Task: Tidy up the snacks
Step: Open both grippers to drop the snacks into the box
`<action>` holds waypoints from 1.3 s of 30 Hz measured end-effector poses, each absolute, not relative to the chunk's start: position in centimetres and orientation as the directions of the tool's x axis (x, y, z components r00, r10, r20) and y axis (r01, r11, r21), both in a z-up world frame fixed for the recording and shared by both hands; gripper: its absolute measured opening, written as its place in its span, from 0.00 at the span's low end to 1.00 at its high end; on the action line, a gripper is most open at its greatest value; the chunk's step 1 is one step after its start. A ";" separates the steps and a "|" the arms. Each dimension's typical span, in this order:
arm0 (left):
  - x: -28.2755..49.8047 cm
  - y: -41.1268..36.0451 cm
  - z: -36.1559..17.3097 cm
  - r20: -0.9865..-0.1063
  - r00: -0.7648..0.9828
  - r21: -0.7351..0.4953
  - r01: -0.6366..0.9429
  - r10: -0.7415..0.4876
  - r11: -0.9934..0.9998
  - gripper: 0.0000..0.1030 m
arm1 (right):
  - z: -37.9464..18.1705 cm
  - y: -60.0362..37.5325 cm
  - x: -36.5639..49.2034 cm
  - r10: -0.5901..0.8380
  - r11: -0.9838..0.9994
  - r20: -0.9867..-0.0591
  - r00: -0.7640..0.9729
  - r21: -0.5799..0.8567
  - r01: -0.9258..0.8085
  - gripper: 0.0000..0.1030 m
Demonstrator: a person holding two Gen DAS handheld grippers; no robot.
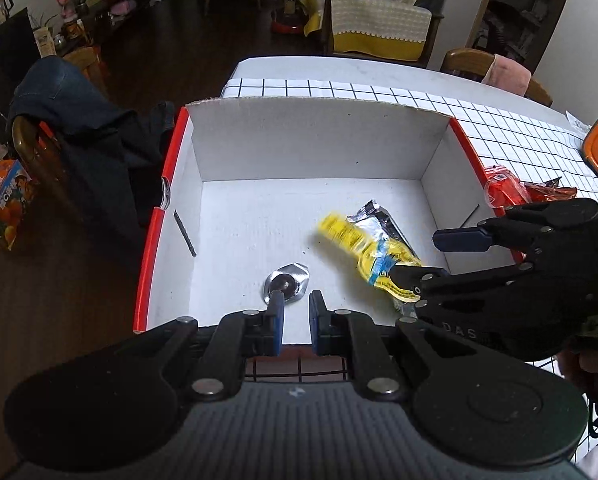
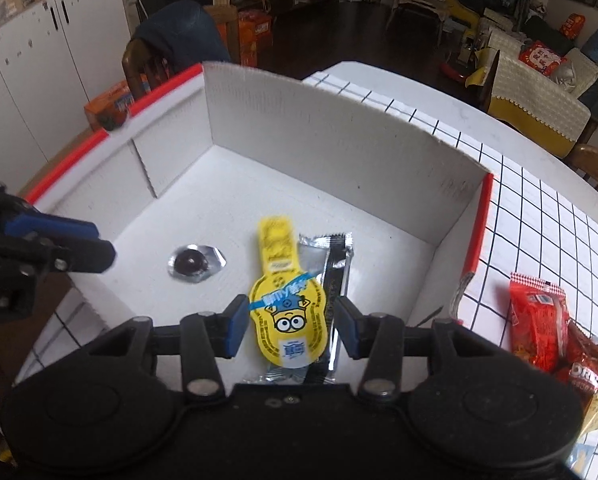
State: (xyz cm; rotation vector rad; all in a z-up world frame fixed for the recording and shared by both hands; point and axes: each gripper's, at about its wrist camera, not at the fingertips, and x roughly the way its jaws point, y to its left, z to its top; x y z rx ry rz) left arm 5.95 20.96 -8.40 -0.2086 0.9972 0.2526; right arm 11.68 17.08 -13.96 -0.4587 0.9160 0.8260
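Note:
A white cardboard box with red edges (image 1: 315, 148) (image 2: 339, 148) stands on the gridded table. Inside lie a yellow cartoon snack pack (image 1: 363, 248) (image 2: 287, 304), a silver-black wrapper (image 1: 379, 216) (image 2: 331, 264) under it, and a small round foil-wrapped sweet (image 1: 286, 280) (image 2: 193, 263). My right gripper (image 2: 291, 326) (image 1: 439, 256) is open, its fingers apart on either side of the yellow pack, which looks blurred in the left wrist view. My left gripper (image 1: 296, 322) (image 2: 99, 240) is open with a narrow gap, empty, above the box's near edge by the foil sweet.
Red snack packs (image 2: 539, 324) (image 1: 507, 190) lie on the gridded cloth (image 2: 539, 220) right of the box. A chair with a dark jacket (image 1: 79, 128) stands left of the table. An orange carton (image 1: 3, 208) sits on the floor.

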 end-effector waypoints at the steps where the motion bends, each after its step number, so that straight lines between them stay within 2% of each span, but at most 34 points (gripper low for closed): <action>1: 5.9 20.9 -8.3 -0.846 0.520 -0.057 -0.299 0.113 0.952 0.12 | -13.6 16.8 11.6 0.435 0.618 -0.833 0.342 0.001 -0.786 0.46; 17: 5.8 16.4 -4.5 -0.801 0.593 -0.055 -0.204 0.079 0.977 0.12 | -6.4 9.2 9.1 0.573 0.670 -0.717 0.397 0.130 -0.731 0.62; 20: 5.9 15.1 -3.9 -0.794 0.605 -0.056 -0.181 0.066 0.982 0.13 | -5.7 7.3 9.0 0.579 0.687 -0.700 0.417 0.144 -0.712 0.63; 24: 6.3 13.2 -3.4 -0.787 0.616 -0.060 -0.150 0.045 0.987 0.17 | -5.1 4.7 8.9 0.581 0.709 -0.682 0.444 0.156 -0.688 0.69; 29: 7.0 10.4 -2.8 -0.777 0.629 -0.064 -0.114 0.022 0.991 0.31 | -4.3 1.4 8.9 0.577 0.730 -0.665 0.474 0.161 -0.664 0.75; 30: 7.2 9.8 -2.7 -0.775 0.631 -0.065 -0.107 0.018 0.992 0.36 | -4.2 0.8 8.9 0.575 0.734 -0.663 0.479 0.161 -0.659 0.76; 33: 7.7 7.9 -2.4 -0.763 0.647 -0.064 -0.091 0.010 0.994 0.59 | -4.1 -1.5 9.2 0.570 0.745 -0.657 0.493 0.161 -0.647 0.78; 34: 7.9 7.3 -2.3 -0.757 0.653 -0.065 -0.084 0.005 0.994 0.62 | -4.0 -2.3 9.3 0.568 0.750 -0.654 0.500 0.160 -0.642 0.79; 39: 8.9 4.0 -2.4 -0.757 0.653 -0.063 -0.046 -0.017 0.997 0.65 | -4.3 -6.3 9.9 0.553 0.772 -0.654 0.517 0.169 -0.612 0.85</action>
